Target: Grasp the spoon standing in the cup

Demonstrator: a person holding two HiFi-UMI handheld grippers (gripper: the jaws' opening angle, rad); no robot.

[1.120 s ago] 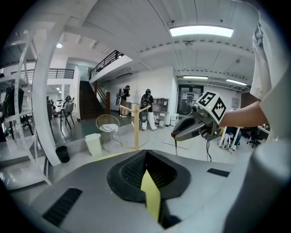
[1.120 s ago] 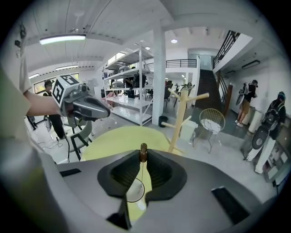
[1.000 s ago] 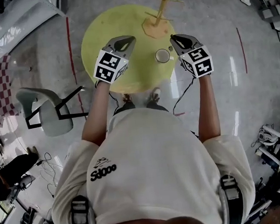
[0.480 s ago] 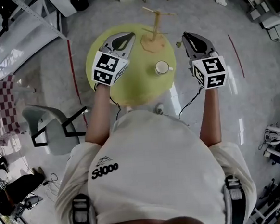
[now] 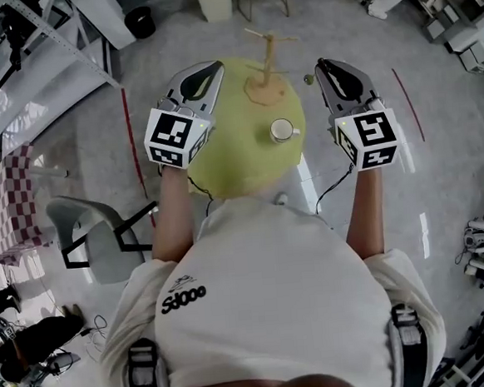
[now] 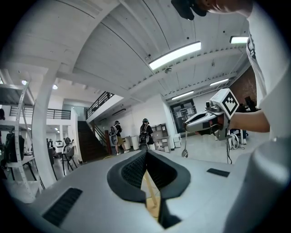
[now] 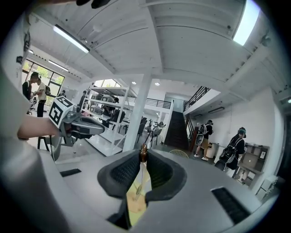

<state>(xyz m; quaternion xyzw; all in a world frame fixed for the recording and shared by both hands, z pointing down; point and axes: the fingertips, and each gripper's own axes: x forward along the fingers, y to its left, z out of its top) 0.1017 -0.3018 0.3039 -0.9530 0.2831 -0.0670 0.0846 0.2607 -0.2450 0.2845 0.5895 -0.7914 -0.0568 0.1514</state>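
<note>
Head view: person in a white shirt [image 5: 275,294] fills the lower half of the frame, both arms stretched toward the top. Round yellow-green worktop [image 5: 222,148] sits upper centre, with a grey chair [image 5: 96,242] on the floor at centre left, well apart from it. Left gripper [image 5: 216,66] hangs over the worktop's upper-left edge. In its own view the jaws are clenched tip to tip with nothing between them, and only the worktop and a bit of the stand show through the gap below. Right gripper [image 5: 322,64] is up over the floor just past the worktop's upper-right edge, clamped on the spoon [image 6: 184,153]. The right gripper view shows the thin shaft pinched between the pads with its brown end poking out past the jaw tips. The left gripper view shows the spoon hanging bowl-down from those jaws, in the air and touching nothing else. Wooden stand [image 5: 266,74] is upright at the worktop's top edge, between the two grippers. White cup [image 5: 281,130] stands on the right part of the worktop, below the stand and left of the right gripper. The spoon is clear of the cup, above and to its right in the frame.
</note>
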